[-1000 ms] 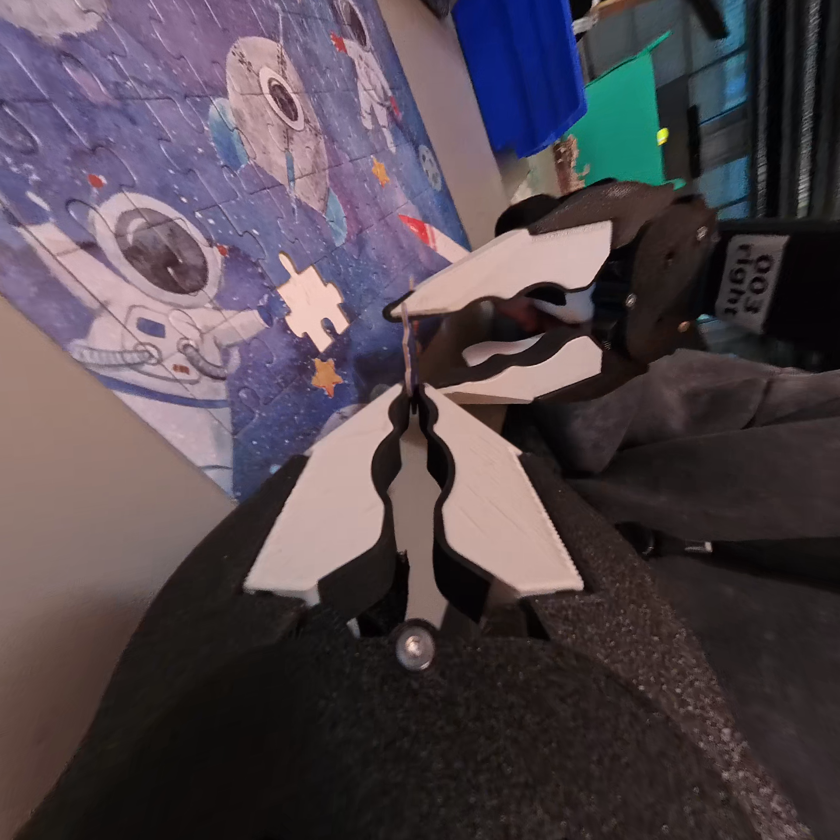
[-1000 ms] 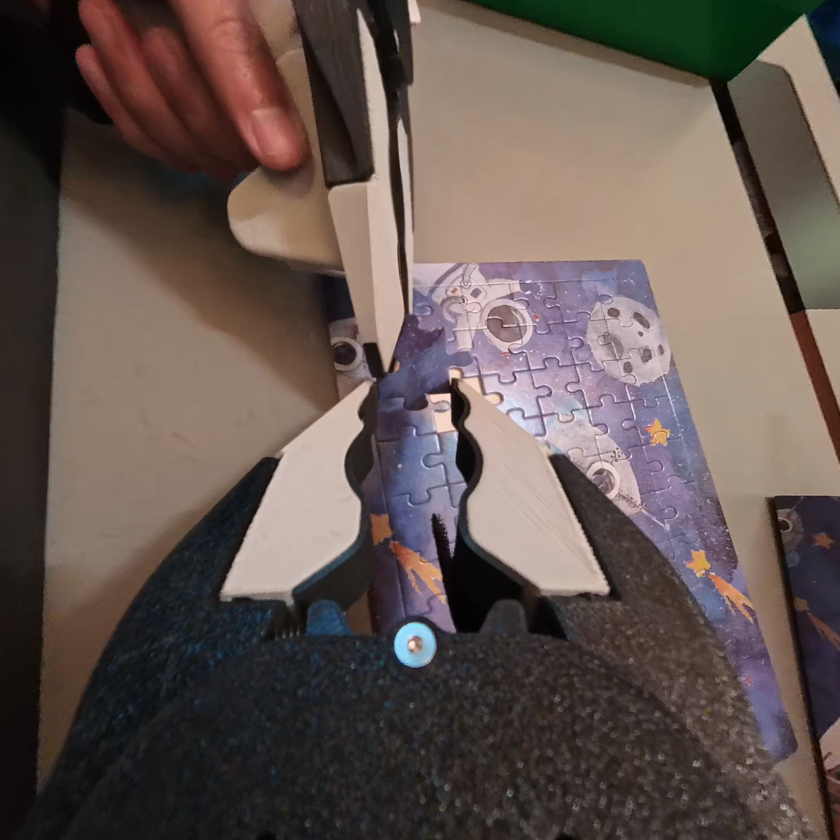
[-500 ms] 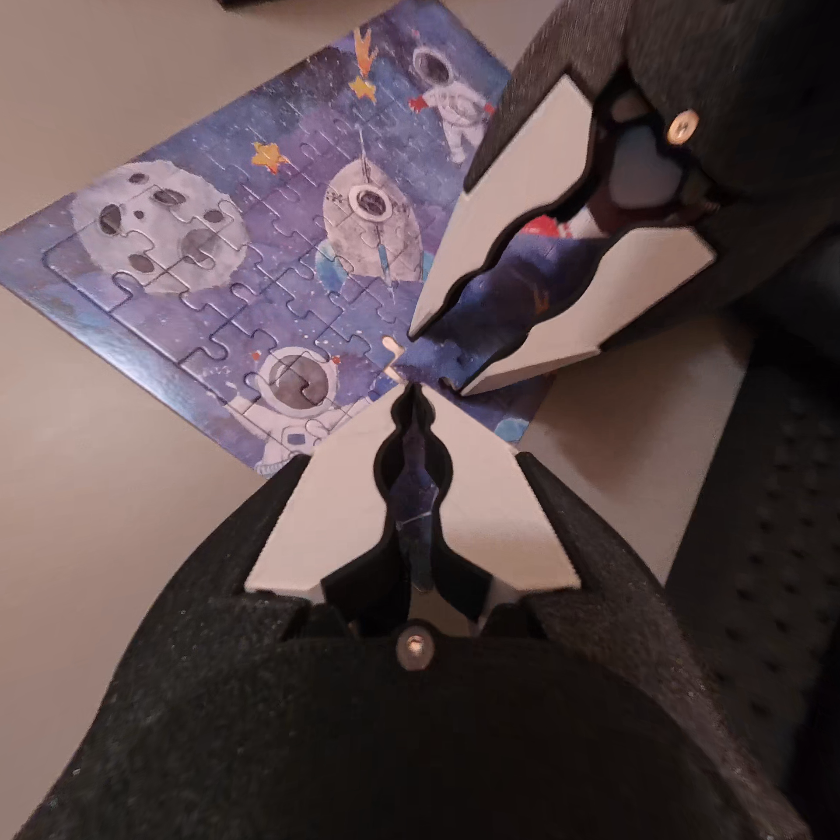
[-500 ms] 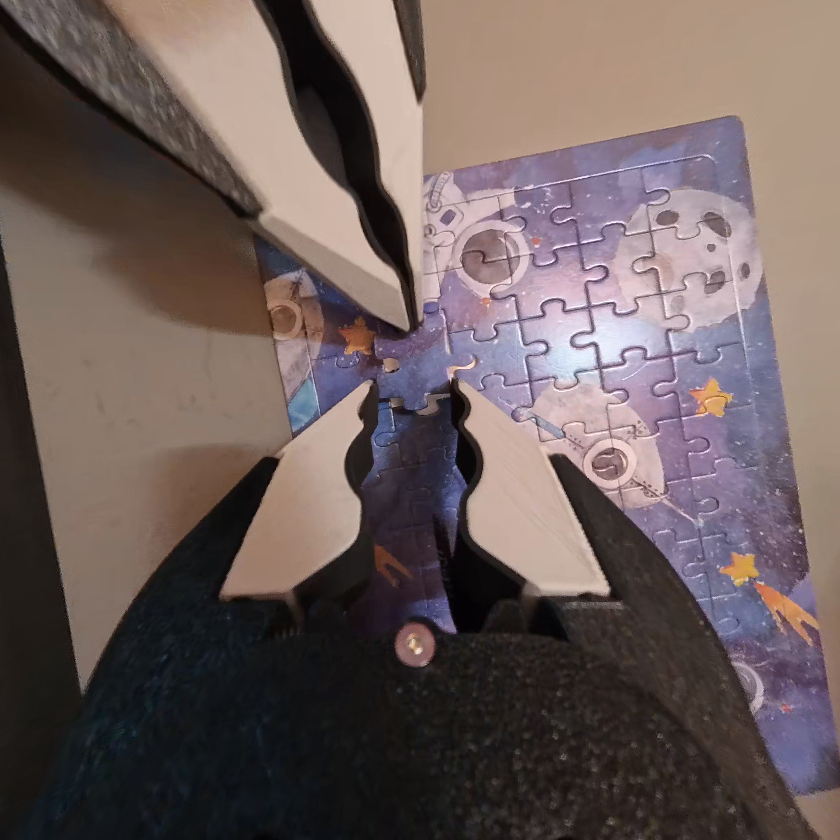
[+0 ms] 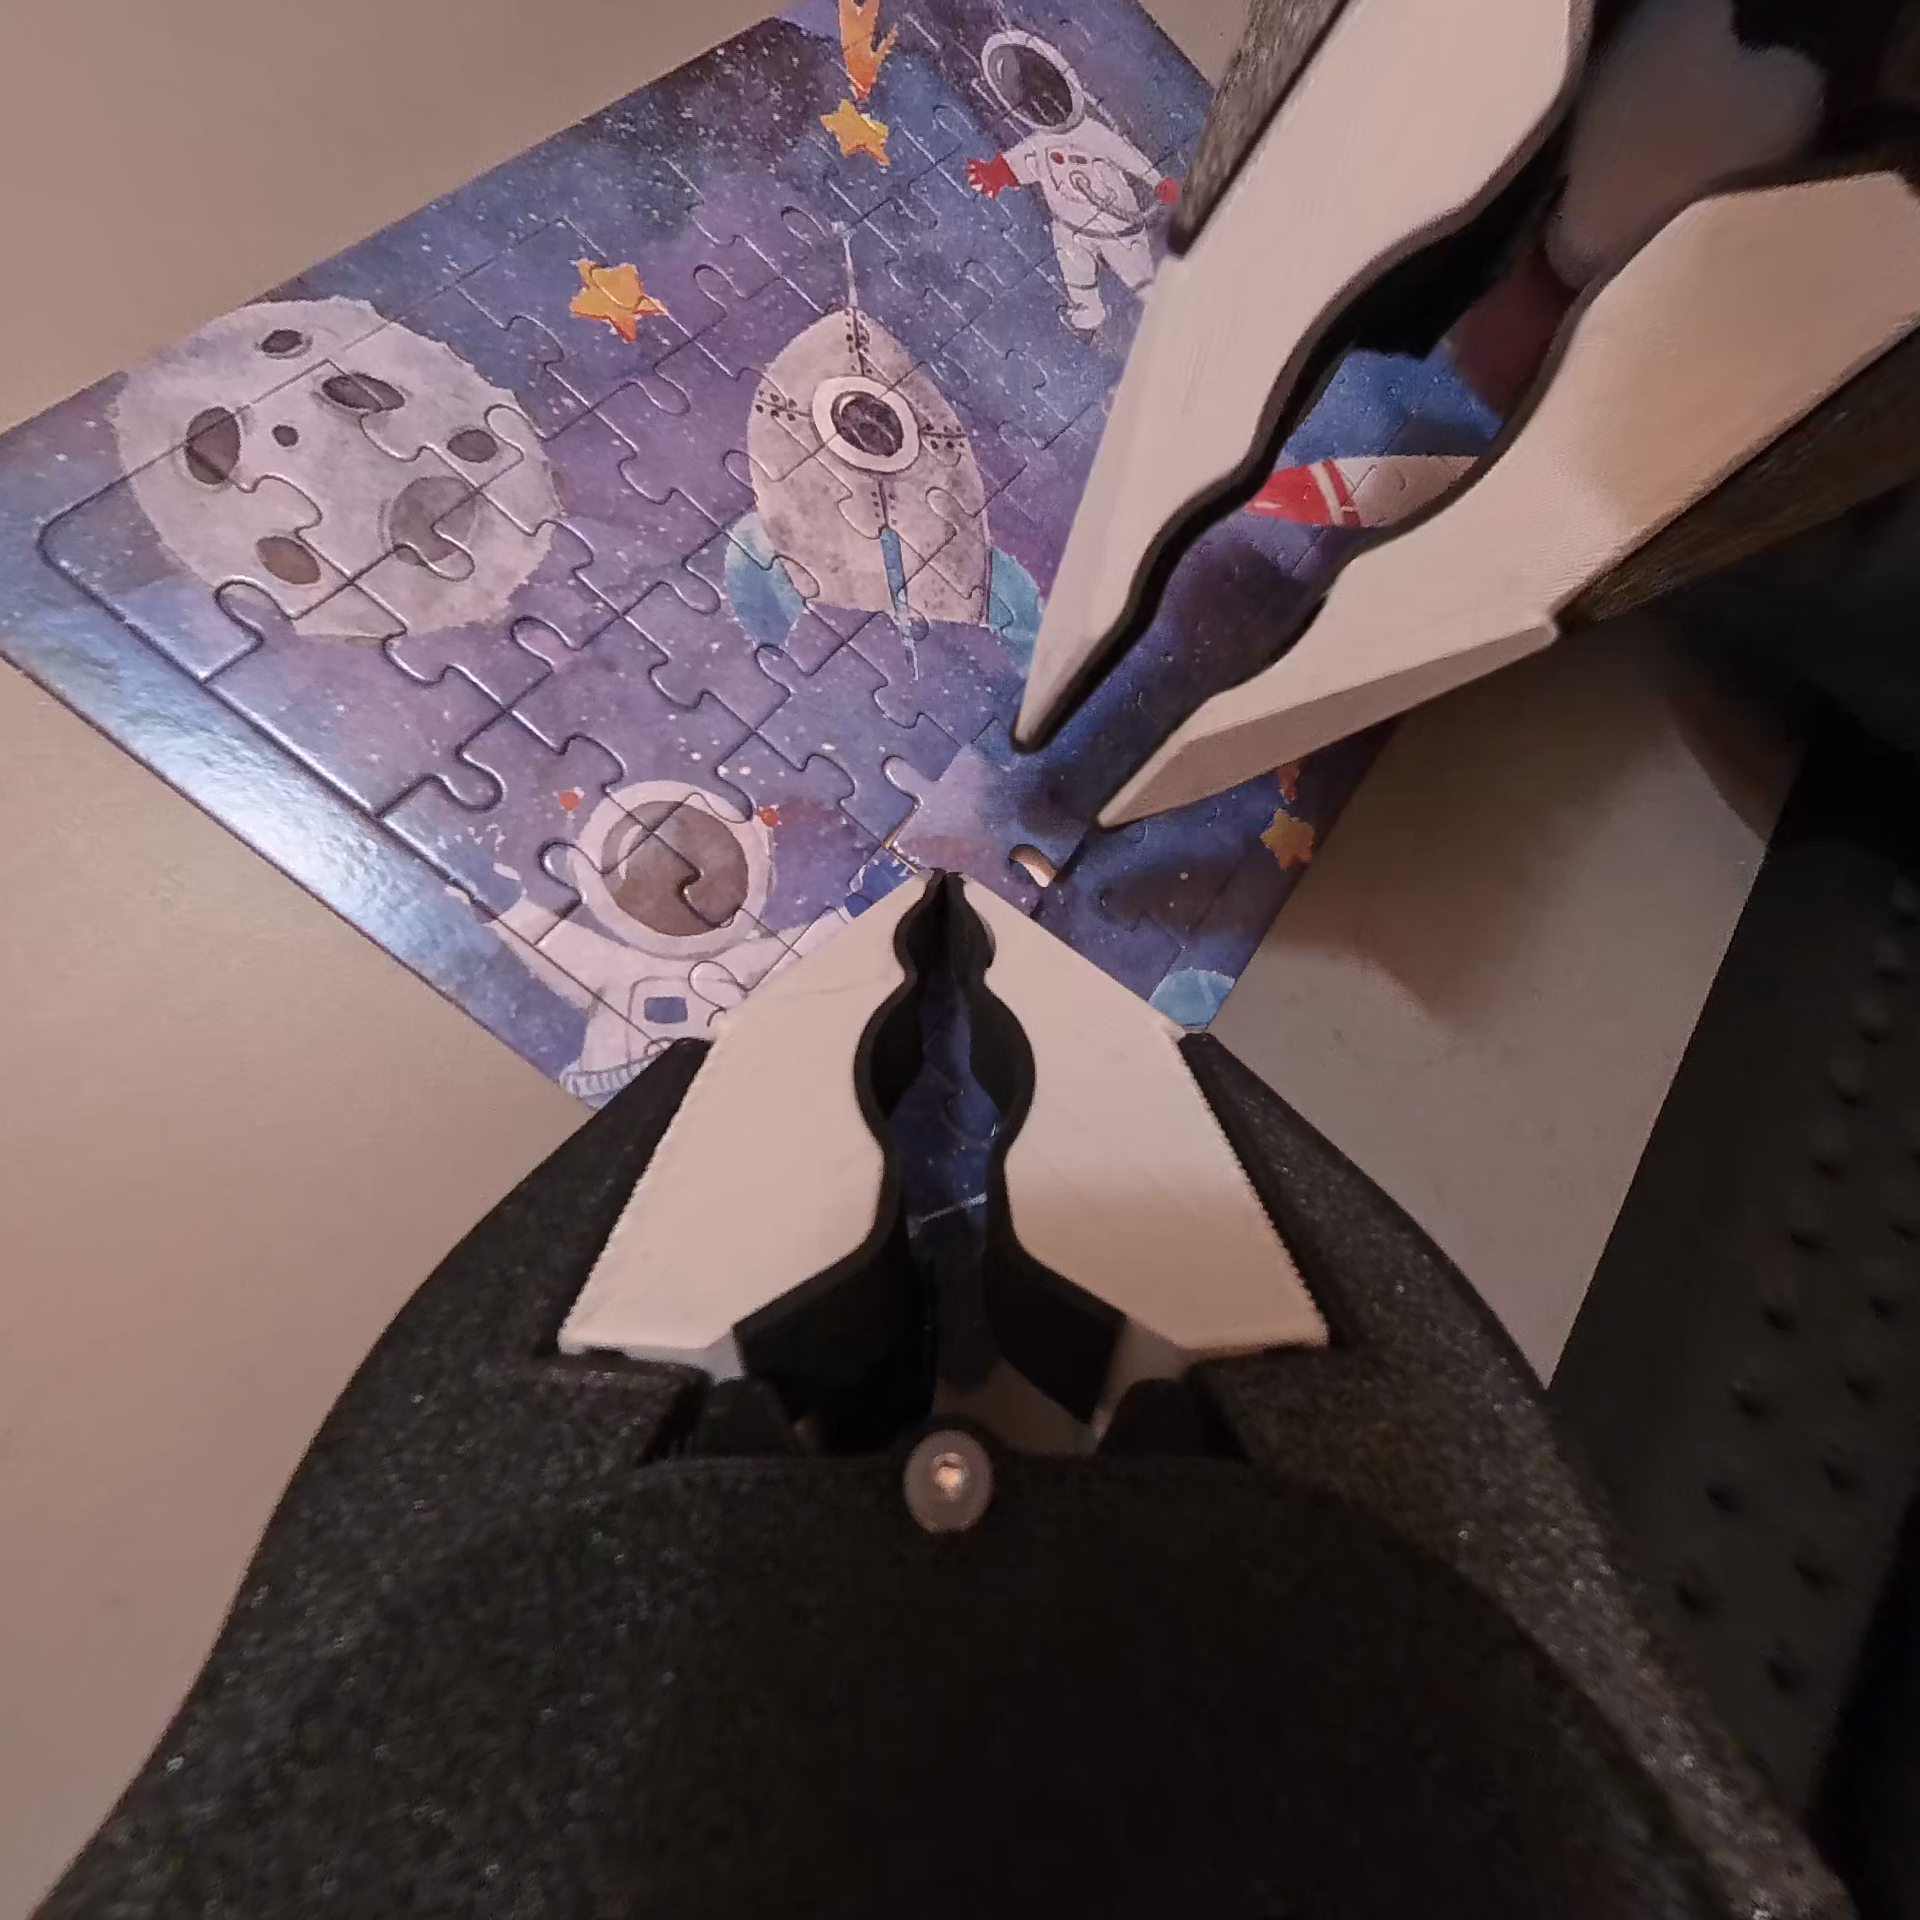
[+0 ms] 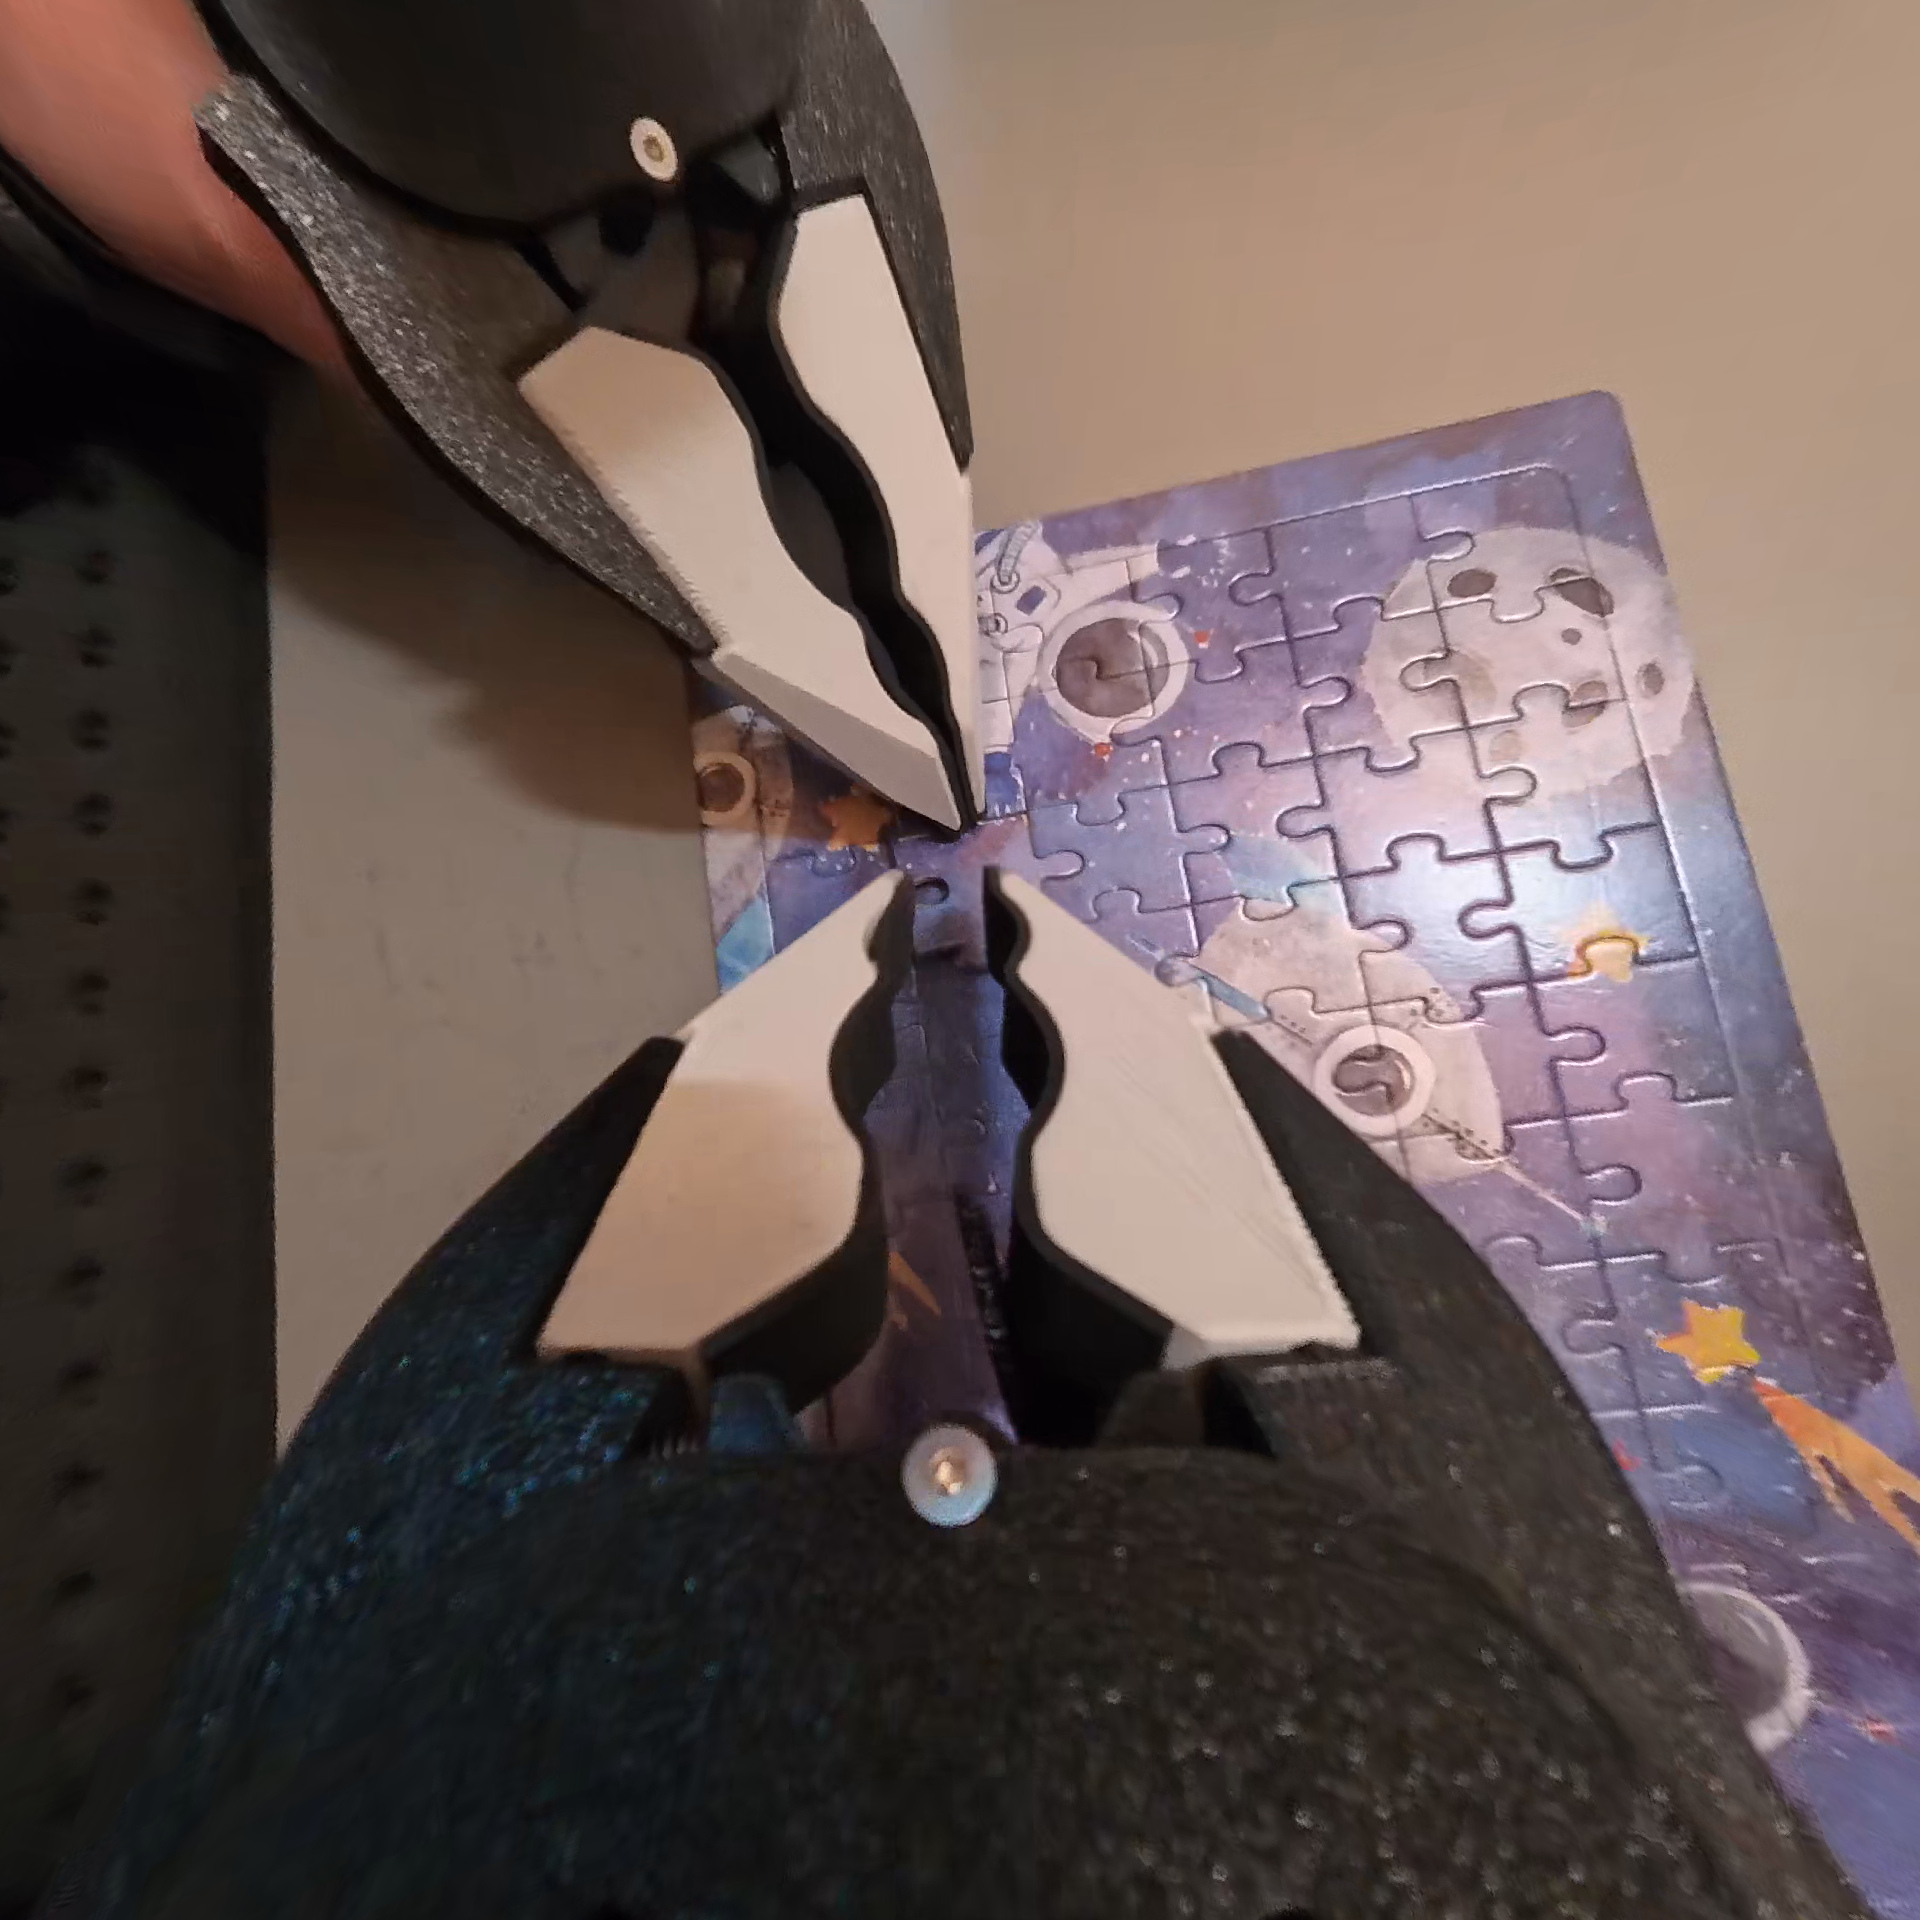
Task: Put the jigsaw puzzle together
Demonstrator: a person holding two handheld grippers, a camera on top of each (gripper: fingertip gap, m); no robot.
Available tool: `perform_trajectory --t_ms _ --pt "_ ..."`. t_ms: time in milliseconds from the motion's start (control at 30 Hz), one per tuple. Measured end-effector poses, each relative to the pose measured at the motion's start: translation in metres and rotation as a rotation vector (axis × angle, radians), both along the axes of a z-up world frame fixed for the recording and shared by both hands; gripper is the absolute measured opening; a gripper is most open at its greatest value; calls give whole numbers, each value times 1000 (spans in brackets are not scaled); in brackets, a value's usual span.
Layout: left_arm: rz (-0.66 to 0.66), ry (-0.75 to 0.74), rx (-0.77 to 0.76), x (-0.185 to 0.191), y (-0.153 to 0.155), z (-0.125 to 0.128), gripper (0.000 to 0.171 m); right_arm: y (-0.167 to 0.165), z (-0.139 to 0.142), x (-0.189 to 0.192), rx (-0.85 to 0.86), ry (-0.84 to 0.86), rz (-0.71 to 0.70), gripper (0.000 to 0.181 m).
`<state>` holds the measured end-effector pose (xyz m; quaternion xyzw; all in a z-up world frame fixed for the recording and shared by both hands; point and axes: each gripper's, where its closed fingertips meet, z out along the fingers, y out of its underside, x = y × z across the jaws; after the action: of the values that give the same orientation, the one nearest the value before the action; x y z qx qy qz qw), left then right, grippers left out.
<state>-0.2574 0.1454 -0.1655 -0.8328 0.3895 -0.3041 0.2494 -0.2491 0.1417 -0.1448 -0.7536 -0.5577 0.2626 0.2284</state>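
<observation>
Purple piece (image 5: 971, 821) in puzzle (image 5: 623, 540) gap, untidy; both tools above.

Left gripper (image 5: 943, 881) fingers pressed together, right gripper (image 6: 943, 881) fingers parted, tips nearly meeting

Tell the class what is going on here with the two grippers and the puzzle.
A person is finishing a space-themed jigsaw puzzle on a beige table with two handheld grippers. The last piece lies over its gap near the puzzle's edge, not fully seated: a pale sliver of backing shows beside it. The left gripper is shut, its tips at the piece's edge. The right gripper is open, its tips either side of the same spot. The rest of the visible puzzle looks assembled.
</observation>
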Motion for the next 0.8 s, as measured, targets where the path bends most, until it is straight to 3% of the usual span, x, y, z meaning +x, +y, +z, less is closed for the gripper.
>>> perform_trajectory --t_ms 200,433,567,800 --pt "5 17 30 -1 1 1 0 -2 -24 1 20 -62 -25 0" --pt "-2 -12 36 -4 -4 9 0 -2 -24 0 9 -51 -36 0" --pt "-3 46 42 -4 -2 -2 0 6 -11 1 38 -14 -65 0" --pt "29 -4 42 0 4 6 0 5 -24 3 18 -48 -68 0"
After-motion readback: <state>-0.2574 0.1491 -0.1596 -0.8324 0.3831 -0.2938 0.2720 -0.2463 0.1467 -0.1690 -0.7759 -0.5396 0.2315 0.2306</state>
